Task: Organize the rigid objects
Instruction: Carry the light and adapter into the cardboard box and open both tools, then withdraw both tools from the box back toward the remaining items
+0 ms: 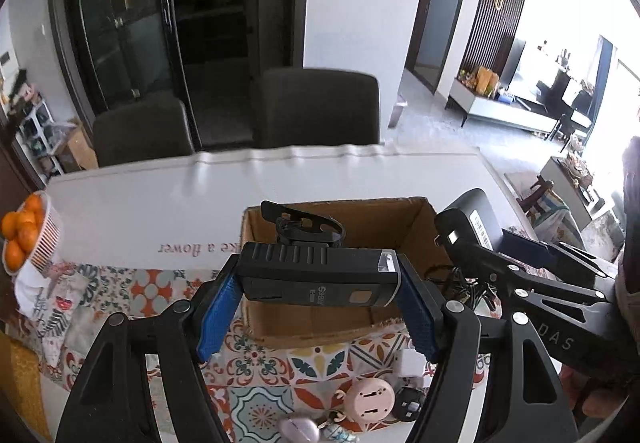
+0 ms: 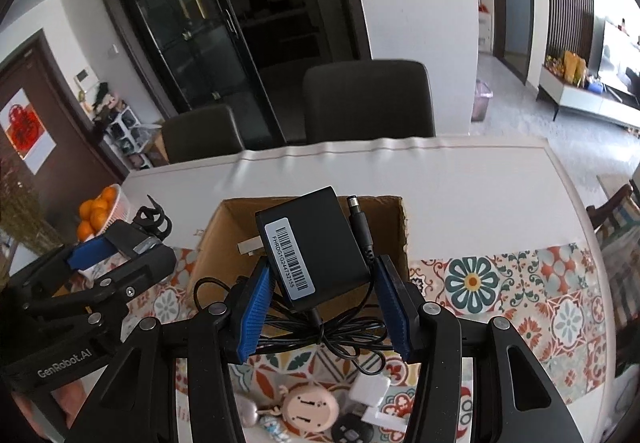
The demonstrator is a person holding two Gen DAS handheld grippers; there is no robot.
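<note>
The open brown cardboard box [image 2: 304,235] stands on the white table [image 2: 460,195] at the far edge of the patterned tile-print cloth [image 2: 520,291], with two dark upholstered chairs [image 2: 368,99] behind the table. The white slatted basket of oranges [image 1: 38,239] sits well to the box's left. On the cloth before the box lie a round pink plastic plug [image 1: 368,397], a white square charger [image 2: 370,389] and a round black adapter [image 2: 352,433], close together.

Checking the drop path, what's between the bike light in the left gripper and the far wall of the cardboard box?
In the left wrist view, only the light's black mounting strap rises behind the bike light; past it the cardboard box interior looks bare.
</note>
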